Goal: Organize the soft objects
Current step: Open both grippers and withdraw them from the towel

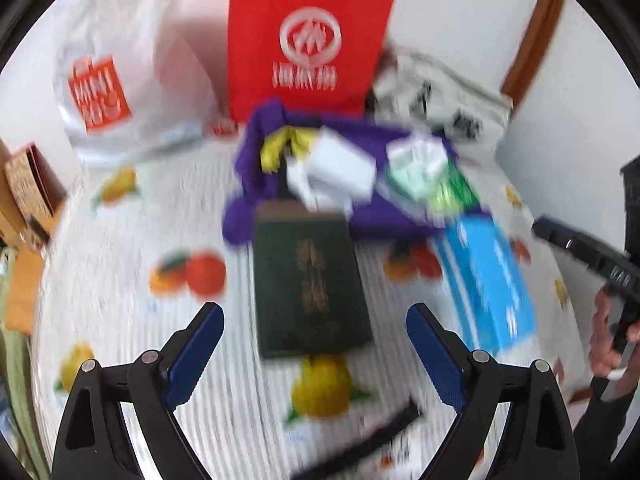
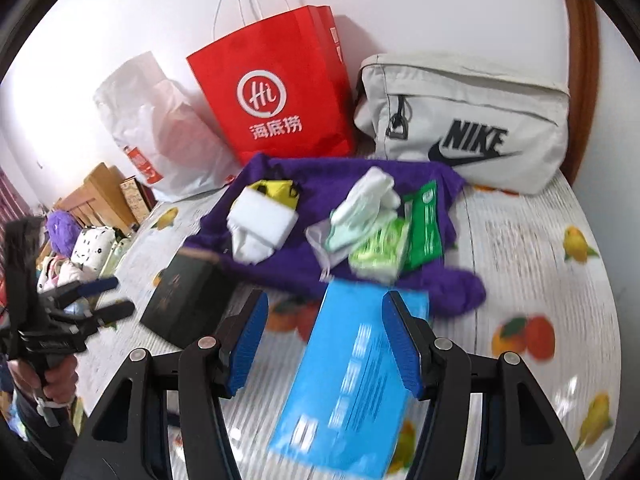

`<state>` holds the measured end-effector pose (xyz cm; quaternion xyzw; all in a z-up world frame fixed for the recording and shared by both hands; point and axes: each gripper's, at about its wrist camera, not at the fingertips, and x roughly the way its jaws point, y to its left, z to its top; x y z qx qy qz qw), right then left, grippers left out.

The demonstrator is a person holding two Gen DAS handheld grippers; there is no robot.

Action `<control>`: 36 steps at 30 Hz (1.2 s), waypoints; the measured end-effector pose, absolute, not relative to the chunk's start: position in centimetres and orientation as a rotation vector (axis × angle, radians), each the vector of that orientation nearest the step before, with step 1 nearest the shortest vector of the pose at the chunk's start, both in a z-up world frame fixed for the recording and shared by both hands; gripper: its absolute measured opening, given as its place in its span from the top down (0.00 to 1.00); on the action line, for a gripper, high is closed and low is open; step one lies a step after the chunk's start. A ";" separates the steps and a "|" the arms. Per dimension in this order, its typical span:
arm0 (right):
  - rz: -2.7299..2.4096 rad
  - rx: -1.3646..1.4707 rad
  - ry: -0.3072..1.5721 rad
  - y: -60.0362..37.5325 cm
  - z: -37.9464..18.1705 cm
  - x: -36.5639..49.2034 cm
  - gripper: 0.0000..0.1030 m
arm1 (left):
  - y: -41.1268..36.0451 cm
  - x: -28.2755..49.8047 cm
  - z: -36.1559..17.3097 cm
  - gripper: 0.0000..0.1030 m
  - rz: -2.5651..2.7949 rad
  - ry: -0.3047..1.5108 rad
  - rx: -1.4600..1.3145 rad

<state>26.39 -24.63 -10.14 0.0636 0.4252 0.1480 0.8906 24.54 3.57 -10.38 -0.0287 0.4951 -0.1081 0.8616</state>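
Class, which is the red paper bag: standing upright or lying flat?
Upright. The red paper bag stands against the wall, its white handles rising above its top edge, behind the purple cloth spread on the bed.

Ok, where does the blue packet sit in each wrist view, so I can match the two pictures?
Left wrist view: the blue packet lies at lower right, right of the dark green box, outside the left gripper.
Right wrist view: it fills the bottom centre, seen between the right gripper fingers; contact unclear.
Shared landmark: the red paper bag standing behind the purple cloth.
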 end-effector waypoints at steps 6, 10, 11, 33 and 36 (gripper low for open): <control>0.313 0.138 0.904 -24.1 -11.2 21.2 0.43 | 3.2 19.9 -13.6 0.11 -0.242 1.098 -0.027; 0.307 0.131 0.905 -23.6 -12.7 18.2 0.43 | 2.1 17.6 -15.2 0.11 -0.274 1.085 0.049; 0.301 0.127 0.910 -23.5 -13.0 17.6 0.43 | 1.8 17.2 -15.6 0.11 -0.289 1.081 0.066; 0.212 0.152 0.980 -21.3 -16.5 13.3 0.43 | 0.0 18.6 -18.5 0.80 -0.544 1.049 0.161; 0.214 0.152 0.995 -20.7 -16.9 13.2 0.43 | 1.0 18.5 -18.6 0.76 -0.542 1.057 0.156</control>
